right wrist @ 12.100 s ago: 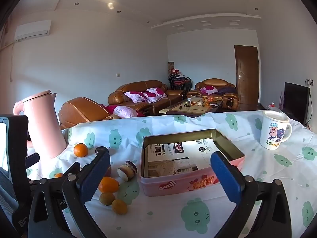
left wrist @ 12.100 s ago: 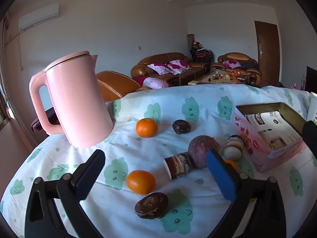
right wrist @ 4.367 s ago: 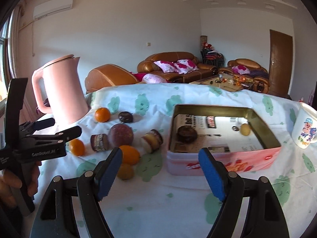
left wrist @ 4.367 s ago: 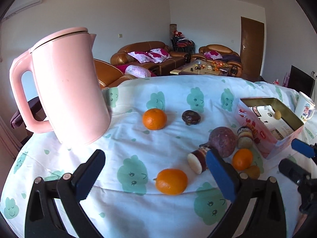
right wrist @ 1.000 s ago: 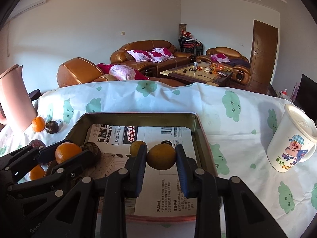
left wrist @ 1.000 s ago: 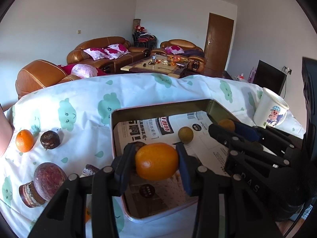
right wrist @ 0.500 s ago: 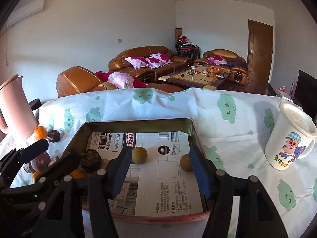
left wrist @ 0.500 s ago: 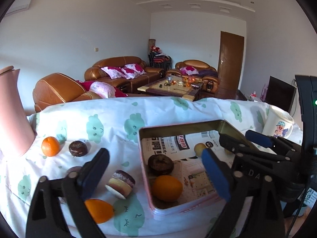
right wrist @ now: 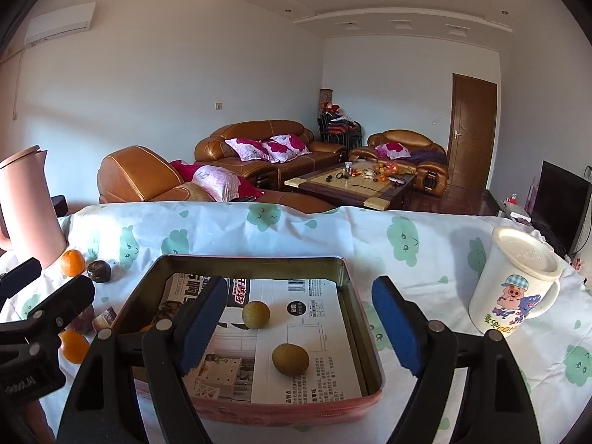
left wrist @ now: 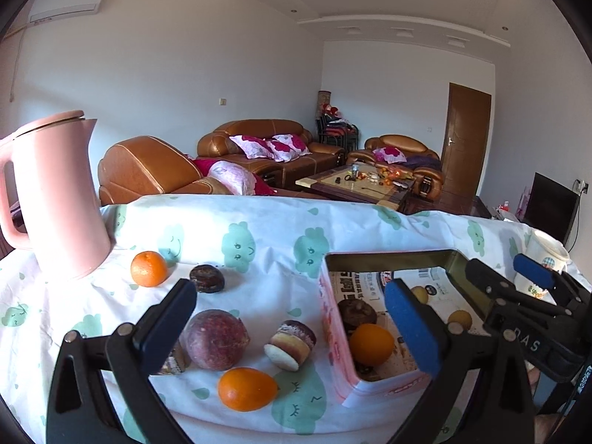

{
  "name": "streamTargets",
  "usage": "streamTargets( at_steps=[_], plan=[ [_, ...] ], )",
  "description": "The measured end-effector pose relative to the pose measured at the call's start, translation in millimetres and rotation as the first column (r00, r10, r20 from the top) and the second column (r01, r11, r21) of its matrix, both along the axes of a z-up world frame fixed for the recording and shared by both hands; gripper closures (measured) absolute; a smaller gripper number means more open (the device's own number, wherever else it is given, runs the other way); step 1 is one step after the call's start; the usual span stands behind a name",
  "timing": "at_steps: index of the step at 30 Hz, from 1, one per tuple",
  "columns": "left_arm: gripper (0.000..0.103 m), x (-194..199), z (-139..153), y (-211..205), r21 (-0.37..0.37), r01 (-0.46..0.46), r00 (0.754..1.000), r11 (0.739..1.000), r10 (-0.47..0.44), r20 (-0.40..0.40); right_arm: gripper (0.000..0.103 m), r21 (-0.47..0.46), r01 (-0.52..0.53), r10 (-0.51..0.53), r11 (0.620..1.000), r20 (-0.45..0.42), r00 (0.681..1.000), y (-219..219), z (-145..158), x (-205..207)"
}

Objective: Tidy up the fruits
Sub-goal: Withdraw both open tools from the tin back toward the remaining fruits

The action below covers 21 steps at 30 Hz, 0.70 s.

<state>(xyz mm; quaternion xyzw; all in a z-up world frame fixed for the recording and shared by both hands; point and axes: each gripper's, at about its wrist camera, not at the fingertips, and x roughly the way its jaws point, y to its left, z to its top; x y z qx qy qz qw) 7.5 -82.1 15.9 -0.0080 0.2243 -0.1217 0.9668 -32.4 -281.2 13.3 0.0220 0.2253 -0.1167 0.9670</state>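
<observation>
The bench [left wrist: 259, 229], under its cloud-print cloth, runs out ahead of both sets of fingers, with the pink kettle [left wrist: 55, 199] far off to the left of the left gripper [left wrist: 288, 318]. The tin [right wrist: 355, 296] lies straight ahead of the right gripper [right wrist: 296, 318] and just right of the left one. A second ago each gripper was clamped on a fruit over the tin; now the left fingers [left wrist: 407, 325] stand wide apart and empty, and the right fingers [right wrist: 396, 325] are opening with nothing pressed between them. The orange [left wrist: 371, 344] lies in the tin's near left corner beside a dark fruit [left wrist: 357, 310], and two small yellow-green fruits [right wrist: 290, 359] rest on the tin's paper lining ahead of the right fingers. So both drops have landed, and four fruits appear to be sorted. Unlike at the start, when the tin was empty, less fruit lies loose: a purple fruit [left wrist: 216, 338] and a cut piece [left wrist: 290, 344] between the left fingers, an orange one [left wrist: 247, 388] nearest, another orange [left wrist: 148, 268] and a dark one [left wrist: 206, 278] beyond.
</observation>
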Motion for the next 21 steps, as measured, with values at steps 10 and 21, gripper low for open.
streamTargets(
  at_steps=[10, 21],
  plan=[
    [0.0, -6, -5, 13, 0.06, 0.005, 1.0, 0.998, -0.004, -0.017, 0.021, 0.041, 0.029, -0.029, 0.999, -0.008, 1.0, -3, -5, -4],
    [0.0, -17, -4, 40, 0.114, 0.008, 1.0, 0.993, -0.01, 0.02, 0.021, 0.014, 0.05, -0.05, 0.999, 0.013, 0.999, 13, -3, -15]
  ],
)
